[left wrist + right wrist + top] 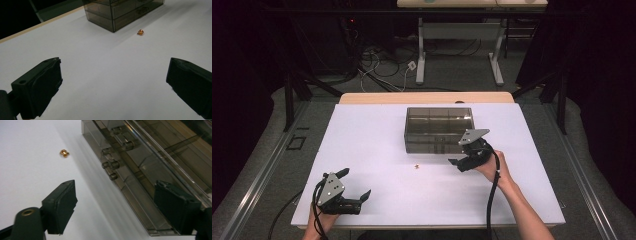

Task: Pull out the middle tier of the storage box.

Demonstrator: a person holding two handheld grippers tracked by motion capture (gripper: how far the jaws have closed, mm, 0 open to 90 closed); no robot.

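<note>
I have the smoky drawer box (439, 129) just ahead of my right tool (460, 162), standing on the white desk (362, 150) with its front face turned toward me. It looks like thin, hard, clear plastic: stiff, light enough to skid if I push on it, and slick under the pads. The only sensible holds on its front are the small round drawer knobs (111, 165), which sit just beyond and between my right jaws in the right gripper view. They are tiny and smooth, so I judge a pinch there must be square and gentle, or the pads will slip off and the box will slide. The right tool stands partly open with nothing between its jaws; one jaw hovers over the bare desk, the other close along the lower edge of the box, though I cannot tell whether it touches. The right hand comes in from below and to the right, wrist bent so the tool points left across the box front. My left tool (352, 187) hangs low over the near desk edge, well apart from the box, jaws wide and empty, aimed forward. Smallest of all, a little brass-coloured piece (416, 166) lies on the desk to the left of the right tool, clear of the box; light and hard, it would roll or flick away easily.
</note>
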